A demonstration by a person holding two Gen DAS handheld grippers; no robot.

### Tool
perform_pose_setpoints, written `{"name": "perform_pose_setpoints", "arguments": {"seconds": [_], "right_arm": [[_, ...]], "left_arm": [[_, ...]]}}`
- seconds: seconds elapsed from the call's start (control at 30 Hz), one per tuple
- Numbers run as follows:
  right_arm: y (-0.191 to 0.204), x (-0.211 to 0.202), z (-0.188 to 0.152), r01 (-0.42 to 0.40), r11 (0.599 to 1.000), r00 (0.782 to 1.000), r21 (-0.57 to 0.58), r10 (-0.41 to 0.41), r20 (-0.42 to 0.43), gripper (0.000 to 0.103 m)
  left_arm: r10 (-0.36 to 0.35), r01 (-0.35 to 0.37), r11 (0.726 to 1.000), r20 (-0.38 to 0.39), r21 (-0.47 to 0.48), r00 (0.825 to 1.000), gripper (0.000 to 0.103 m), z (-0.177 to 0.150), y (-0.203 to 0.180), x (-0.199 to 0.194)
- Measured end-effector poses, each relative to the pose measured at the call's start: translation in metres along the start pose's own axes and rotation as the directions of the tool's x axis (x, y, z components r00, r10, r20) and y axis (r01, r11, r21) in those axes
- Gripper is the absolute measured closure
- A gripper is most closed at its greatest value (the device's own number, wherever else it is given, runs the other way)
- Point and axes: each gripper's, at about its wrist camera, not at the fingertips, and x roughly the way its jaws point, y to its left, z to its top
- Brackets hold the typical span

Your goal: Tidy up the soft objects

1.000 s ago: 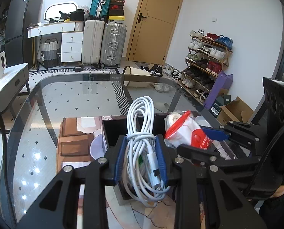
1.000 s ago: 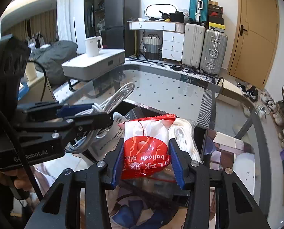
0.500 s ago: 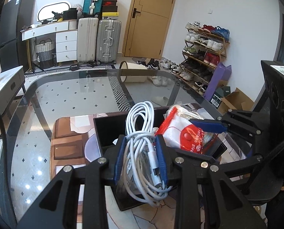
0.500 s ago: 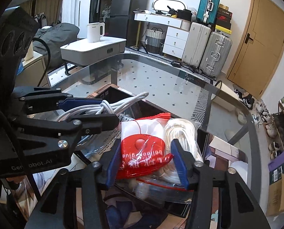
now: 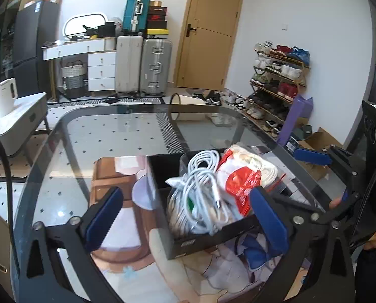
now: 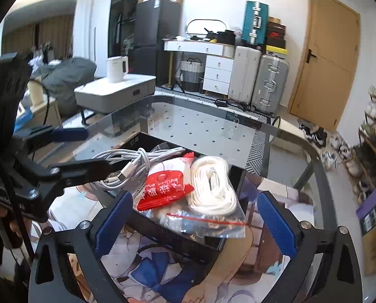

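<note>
A black box (image 5: pixel 210 240) (image 6: pixel 177 237) stands on the glass table. In it lie a white charging cable bundle (image 5: pixel 200 192) (image 6: pixel 134 164), a red and white bag (image 5: pixel 241 181) (image 6: pixel 165 189) and a clear zip bag with coiled white cord (image 6: pixel 213 189). My left gripper (image 5: pixel 185 222) is open and empty, just before the box; it also shows in the right wrist view (image 6: pixel 86 151). My right gripper (image 6: pixel 193 227) is open and empty above the box's near edge; one blue fingertip (image 5: pixel 311 156) shows in the left wrist view.
A printed mat (image 6: pixel 162 277) lies under the box. The glass table's rim (image 5: pixel 112 108) curves ahead. Behind are a white side table with a kettle (image 5: pixel 3 98), suitcases (image 5: pixel 142 68), a door and a shoe rack (image 5: pixel 276 80).
Both grippers have opened. The cable bundle and the red and white bag now lie in the box, and both grippers have pulled back from them.
</note>
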Motion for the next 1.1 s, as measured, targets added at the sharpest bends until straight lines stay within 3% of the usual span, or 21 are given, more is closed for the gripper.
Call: {"name": "perform_pose_setpoints", "arguments": {"seconds": [0.43, 1.1], "right_arm": [[-0.007, -0.014, -0.023, -0.001, 0.995, 0.997, 0.096, -0.007, 0.078, 0.001], [0.004, -0.027, -0.059, -0.022, 0.993, 0.984, 0.119, 0.000, 0.178, 0.001]], "left_arm": [[0.102, -0.101, 0.995, 0.064, -0.010, 0.993, 0.000, -0.025, 0.001, -0.011], [0.131, -0.126, 0.991, 0.119, -0.046, 0.984, 0.000, -0.052, 0.012, -0.016]]}}
